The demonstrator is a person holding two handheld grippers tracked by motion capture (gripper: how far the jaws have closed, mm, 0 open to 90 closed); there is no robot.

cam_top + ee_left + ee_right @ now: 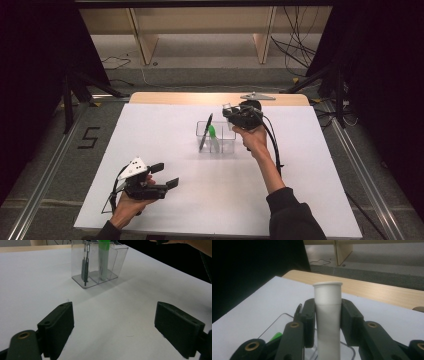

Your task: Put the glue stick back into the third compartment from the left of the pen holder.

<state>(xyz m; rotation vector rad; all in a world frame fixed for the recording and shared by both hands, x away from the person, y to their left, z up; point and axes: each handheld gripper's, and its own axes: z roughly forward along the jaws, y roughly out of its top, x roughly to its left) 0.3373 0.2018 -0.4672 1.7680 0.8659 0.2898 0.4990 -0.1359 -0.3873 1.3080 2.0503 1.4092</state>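
Observation:
A clear plastic organizer (pixel 229 144) with several compartments stands at the middle of the white table (pixel 165 125). A black pen (pixel 205 132) leans in its left compartment and a green marker (pixel 212 133) stands in the one beside it. My right gripper (pixel 229 114) hovers just over the organizer's right end, shut on an upright white tube (pixel 328 312) with a flared top. My left gripper (pixel 165 175) rests low near the table's front left, jaws wide open and empty. In the left gripper view the organizer (pixel 117 257), pen (pixel 85 270) and marker (pixel 103 260) lie well ahead of the jaws.
The white sheet ends in a wooden table edge (pixel 200 97) at the back. Beyond it are a floor with cables (pixel 295 50) and wooden shelf legs (pixel 142 45). Black stands (pixel 75 87) flank both far corners.

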